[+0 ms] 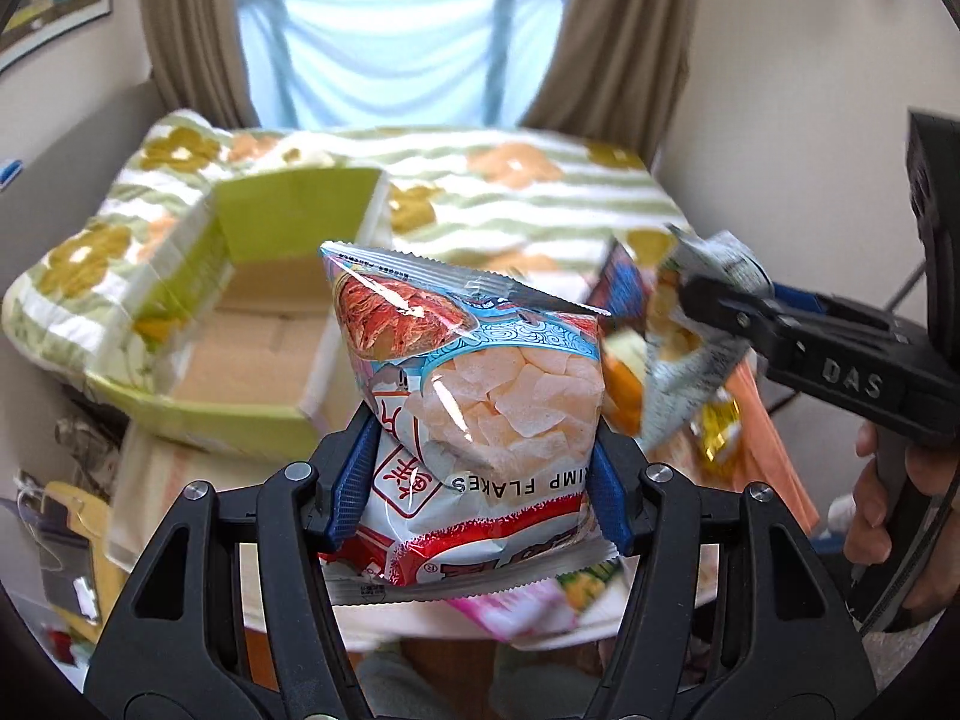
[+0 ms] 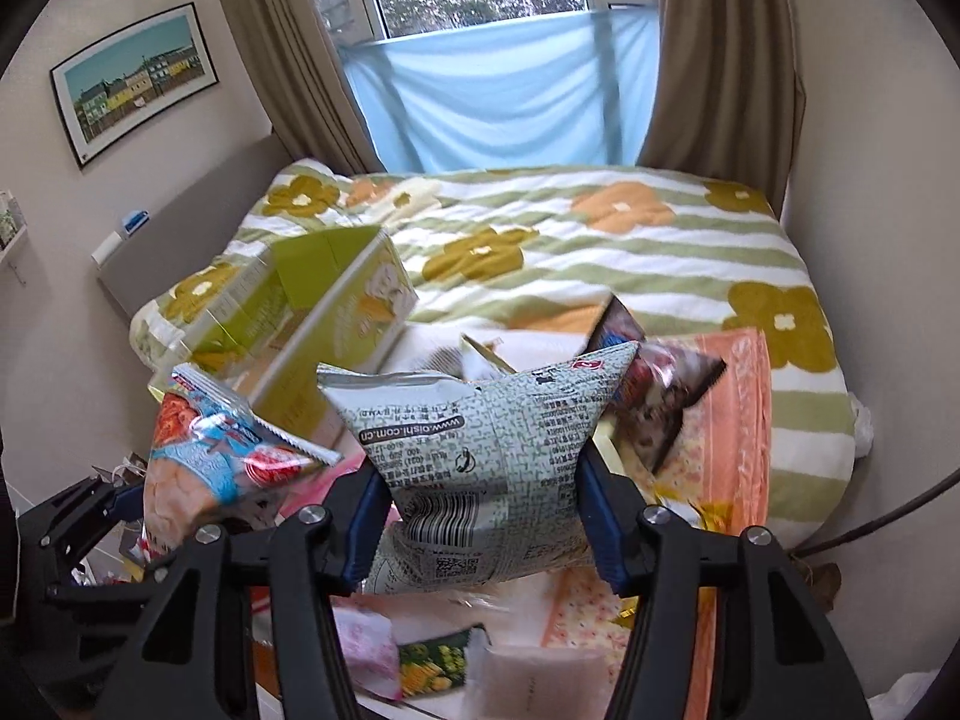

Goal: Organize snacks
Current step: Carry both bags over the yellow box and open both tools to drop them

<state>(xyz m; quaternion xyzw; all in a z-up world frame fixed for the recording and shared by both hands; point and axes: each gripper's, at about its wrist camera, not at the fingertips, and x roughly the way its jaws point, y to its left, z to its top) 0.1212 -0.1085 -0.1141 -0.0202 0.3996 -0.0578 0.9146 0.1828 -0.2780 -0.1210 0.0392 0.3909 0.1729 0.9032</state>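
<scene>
my left claw [image 1: 480, 468] is clamped on the shrimp flakes bag [image 1: 474, 372], held up just near of the open green box [image 1: 240, 324] on the flowered quilt [image 1: 540, 192]. my right claw [image 2: 483, 516] pinches a pale printed snack bag [image 2: 480, 450]; behind it lies a dark packet [image 2: 654, 402], perhaps chocolate.

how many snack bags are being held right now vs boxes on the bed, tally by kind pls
Snack bags held in grippers: 2, the shrimp flakes bag in the left gripper and the grey-green printed bag in the right gripper
Open green cardboard boxes on the bed: 1, the green box
Total: 3
</scene>
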